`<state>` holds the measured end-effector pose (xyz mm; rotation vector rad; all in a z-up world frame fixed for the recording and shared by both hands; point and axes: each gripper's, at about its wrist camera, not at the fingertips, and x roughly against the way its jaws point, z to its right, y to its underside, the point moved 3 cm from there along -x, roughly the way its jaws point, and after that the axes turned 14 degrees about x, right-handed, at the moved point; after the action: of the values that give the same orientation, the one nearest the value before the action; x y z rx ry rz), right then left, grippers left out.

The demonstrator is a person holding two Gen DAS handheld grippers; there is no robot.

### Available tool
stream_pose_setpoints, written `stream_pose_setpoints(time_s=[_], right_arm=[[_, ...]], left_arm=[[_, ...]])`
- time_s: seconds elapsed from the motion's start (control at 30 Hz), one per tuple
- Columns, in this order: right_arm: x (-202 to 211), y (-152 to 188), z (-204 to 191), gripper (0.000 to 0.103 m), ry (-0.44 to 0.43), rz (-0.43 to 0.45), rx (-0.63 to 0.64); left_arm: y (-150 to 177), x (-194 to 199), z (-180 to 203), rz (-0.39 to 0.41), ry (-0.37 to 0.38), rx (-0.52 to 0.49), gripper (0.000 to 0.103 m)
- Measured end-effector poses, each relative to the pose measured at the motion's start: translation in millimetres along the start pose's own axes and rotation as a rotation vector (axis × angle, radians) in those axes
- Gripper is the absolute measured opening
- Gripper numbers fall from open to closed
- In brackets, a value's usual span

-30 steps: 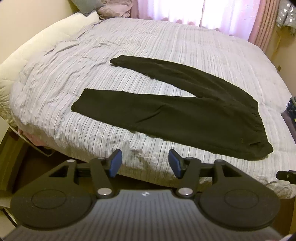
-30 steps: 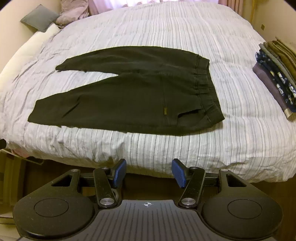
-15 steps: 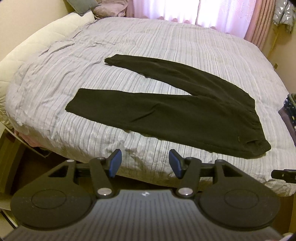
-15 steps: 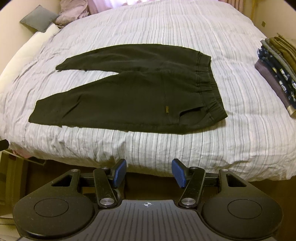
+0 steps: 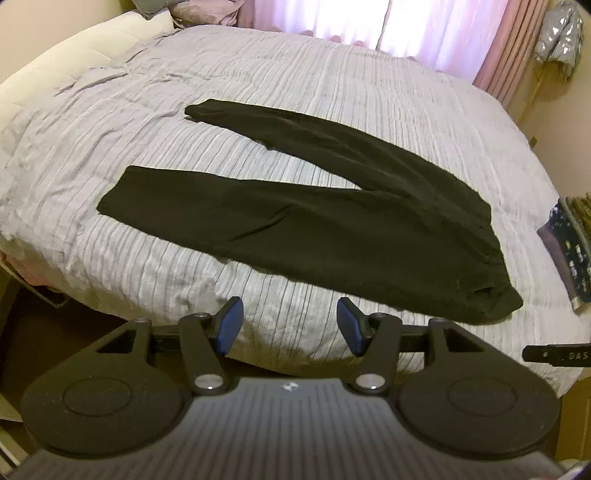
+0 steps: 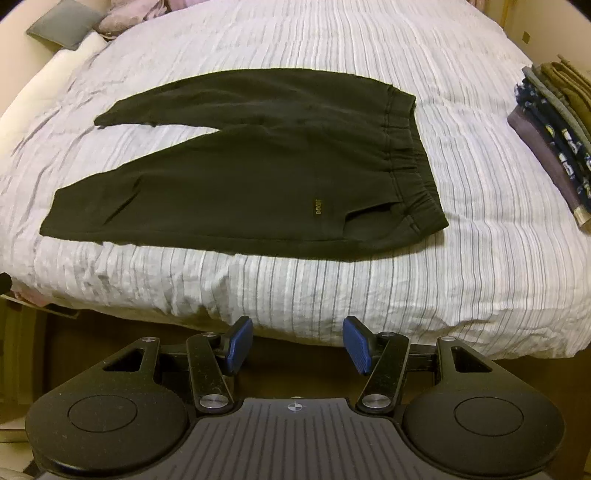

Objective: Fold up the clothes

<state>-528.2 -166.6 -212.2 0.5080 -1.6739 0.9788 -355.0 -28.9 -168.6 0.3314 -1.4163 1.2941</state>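
Note:
A pair of black sweatpants point(image 5: 332, 221) point(image 6: 258, 177) lies flat on the striped grey bed cover point(image 5: 295, 92) point(image 6: 480, 258), legs spread in a V toward the left, elastic waistband to the right. My left gripper point(image 5: 288, 325) hovers open over the bed's near edge, below the nearer leg, nothing between its blue pads. My right gripper point(image 6: 297, 345) is open too, just off the bed's near edge, below the waist end of the pants. Neither touches the cloth.
A stack of folded clothes point(image 6: 554, 129) point(image 5: 569, 251) sits at the bed's right side. Pillows point(image 6: 62, 26) lie at the far left, a white one point(image 5: 74, 74) beside them. Pink curtains point(image 5: 461, 33) hang behind the bed. Dark floor shows below the bed edge.
Both grippers have sunk and come a little closer to the bed, so the pants look larger. The pants lie as before and both grippers stay open.

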Motion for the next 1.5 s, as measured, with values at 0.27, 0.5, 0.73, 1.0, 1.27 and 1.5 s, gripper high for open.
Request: stream_pose_setpoints(time_s=[0.27,0.5,0.73,1.0,1.27,1.5], right_arm=[[-26,-35,21,0.058,0.047,0.002,-0.038],[-68,-91,43,0.058,0.091,0.009,-0.079],[-131,-178,71,0.058,0.141,0.003,-0.094],[-211,-282,118,0.058,0.186,0.074,0.025],[-274,-376,163,0.058,0.173,0.092,0.284],[-320,-402,180,0.058,0.107,-0.021,0.454]], left_arm=[[-47,-37,-12,0.004,0.024,-0.007,0.046],[-124,-122,-26,-0.061,0.036,-0.078,0.045],[-238,-247,-15,-0.108,0.128,-0.227,0.044],[-343,-396,29,-0.111,0.262,-0.524,0.045],[-405,-502,68,-0.124,0.347,-0.832,0.053],[-416,-560,68,-0.239,0.343,-1.008,0.062]])
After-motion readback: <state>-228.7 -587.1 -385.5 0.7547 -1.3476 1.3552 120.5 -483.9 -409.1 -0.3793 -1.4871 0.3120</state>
